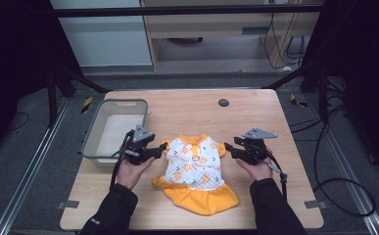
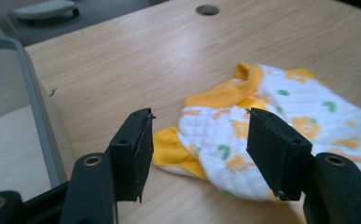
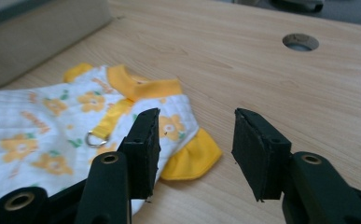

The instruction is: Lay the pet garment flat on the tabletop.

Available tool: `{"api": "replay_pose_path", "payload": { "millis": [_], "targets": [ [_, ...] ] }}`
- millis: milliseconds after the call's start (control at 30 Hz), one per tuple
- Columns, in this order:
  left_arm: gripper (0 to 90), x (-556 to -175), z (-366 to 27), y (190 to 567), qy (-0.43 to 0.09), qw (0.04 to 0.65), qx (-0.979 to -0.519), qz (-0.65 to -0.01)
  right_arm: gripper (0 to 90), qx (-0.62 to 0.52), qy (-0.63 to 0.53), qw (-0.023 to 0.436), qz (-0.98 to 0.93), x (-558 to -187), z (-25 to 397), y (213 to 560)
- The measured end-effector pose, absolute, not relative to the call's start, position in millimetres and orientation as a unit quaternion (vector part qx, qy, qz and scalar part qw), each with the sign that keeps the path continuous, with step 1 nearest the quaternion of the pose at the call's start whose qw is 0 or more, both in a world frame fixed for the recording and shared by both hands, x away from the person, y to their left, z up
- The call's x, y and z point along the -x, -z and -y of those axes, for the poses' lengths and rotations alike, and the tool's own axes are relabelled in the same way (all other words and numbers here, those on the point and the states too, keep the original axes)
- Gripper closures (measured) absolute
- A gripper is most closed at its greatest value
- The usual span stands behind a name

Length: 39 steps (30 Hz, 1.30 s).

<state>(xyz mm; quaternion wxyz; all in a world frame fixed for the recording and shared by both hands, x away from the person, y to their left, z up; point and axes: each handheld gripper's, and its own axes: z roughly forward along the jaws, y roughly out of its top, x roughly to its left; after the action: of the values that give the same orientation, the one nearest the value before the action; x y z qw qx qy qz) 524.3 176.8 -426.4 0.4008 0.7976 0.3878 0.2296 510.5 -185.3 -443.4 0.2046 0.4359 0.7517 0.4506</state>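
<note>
Sleeves and forearms enter at bottom of high view as I bring both tools up to a small dress, white w/ orange flowers and yellow trim, lying flat approx mid-table. Nothing gripped yet, so I judge the job at its start: garment untouched, all handling still to come.

Grey bin sits at table's left edge, just beyond my left hand; its pale floor looks bare, no clothing inside.

Left gripper hangs at the dress's left sleeve, jaws wide apart, sleeve lying between and beyond them. Right gripper likewise stands parted beside the right sleeve, holding nothing.

Metal ring shows on the dress front.
</note>
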Motion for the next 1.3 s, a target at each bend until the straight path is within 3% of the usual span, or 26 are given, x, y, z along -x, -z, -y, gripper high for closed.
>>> {"api": "replay_pose_path", "payload": {
  "millis": [200, 367, 533, 800, 900, 1067, 1300],
  "targets": [
    [40.3, -559.2, -169.8, 455.3, -0.224, 0.367, -0.803, -0.414, 52.1, -0.452, -0.406, 0.204, -0.768, -538.6, 177.0, 462.7],
    [41.7, -562.0, -148.8, 467.2, -0.236, 0.330, -0.820, -0.404, 52.4, -0.466, -0.391, 0.190, -0.771, -554.2, 171.3, 478.9],
    [43.1, -567.7, -144.5, 481.3, -0.214, 0.315, -0.821, -0.425, 53.5, -0.465, -0.375, 0.175, -0.783, -558.5, 163.9, 493.6],
    [45.5, -569.0, -151.6, 496.6, -0.186, 0.337, -0.807, -0.448, 60.4, -0.464, -0.369, 0.172, -0.787, -556.9, 158.2, 501.8],
    [53.4, -567.0, -150.9, 496.7, -0.185, 0.341, -0.805, -0.448, 71.8, -0.463, -0.374, 0.162, -0.787, -555.4, 156.8, 501.9],
    [80.3, -564.6, -146.7, 494.7, -0.173, 0.342, -0.803, -0.456, 86.5, -0.450, -0.372, 0.166, -0.795, -550.9, 150.5, 499.5],
    [84.7, -560.5, -149.9, 481.9, -0.178, 0.359, -0.797, -0.452, 88.6, -0.441, -0.402, 0.162, -0.786, -545.4, 156.9, 485.5]
  ]
}}
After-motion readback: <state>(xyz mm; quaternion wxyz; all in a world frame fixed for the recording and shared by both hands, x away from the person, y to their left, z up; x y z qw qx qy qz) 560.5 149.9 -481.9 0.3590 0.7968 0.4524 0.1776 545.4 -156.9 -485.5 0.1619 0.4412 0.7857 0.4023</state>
